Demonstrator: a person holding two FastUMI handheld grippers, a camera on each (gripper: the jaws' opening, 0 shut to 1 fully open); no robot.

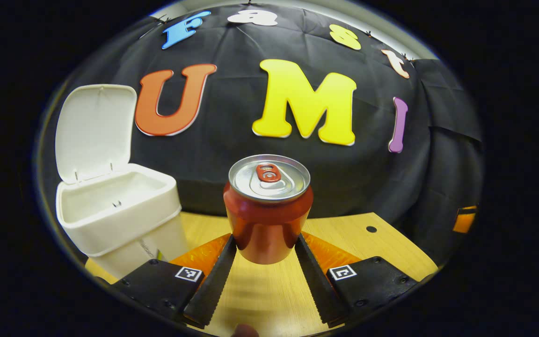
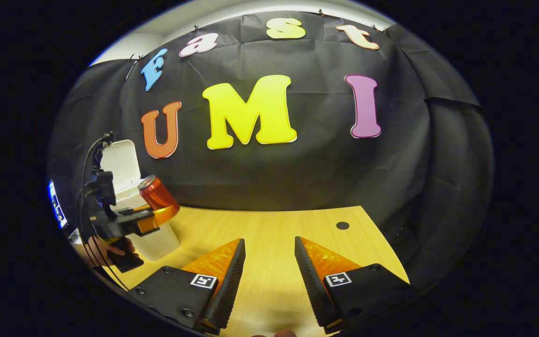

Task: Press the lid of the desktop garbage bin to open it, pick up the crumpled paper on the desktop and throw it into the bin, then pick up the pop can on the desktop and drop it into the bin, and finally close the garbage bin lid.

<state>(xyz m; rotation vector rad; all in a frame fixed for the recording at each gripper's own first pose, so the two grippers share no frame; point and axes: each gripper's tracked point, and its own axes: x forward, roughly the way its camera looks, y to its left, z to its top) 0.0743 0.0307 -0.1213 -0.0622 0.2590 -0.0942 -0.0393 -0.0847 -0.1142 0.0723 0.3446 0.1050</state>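
White bin (image 1: 120, 220) far left on wooden desk (image 1: 367, 243), lid (image 1: 95, 131) flipped up. Left gripper (image 1: 265, 252) clamped on red pop can (image 1: 268, 210), lifted off desk, just right of bin. Right gripper (image 2: 269, 267) fingers apart, nothing between, low over desk.

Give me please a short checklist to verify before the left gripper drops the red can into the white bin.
1. Grip: left gripper holds the red metal pop can with both fingers on its sides: ok.
2. Lid: hinged white lid of the white plastic desktop bin stands open: ok.
3. Can above the opening: not ok, the bin lies to its left in the left gripper view.
4. Room inside the bin: cannot tell.
5. Right gripper open over the wooden table, away from the bin: ok.
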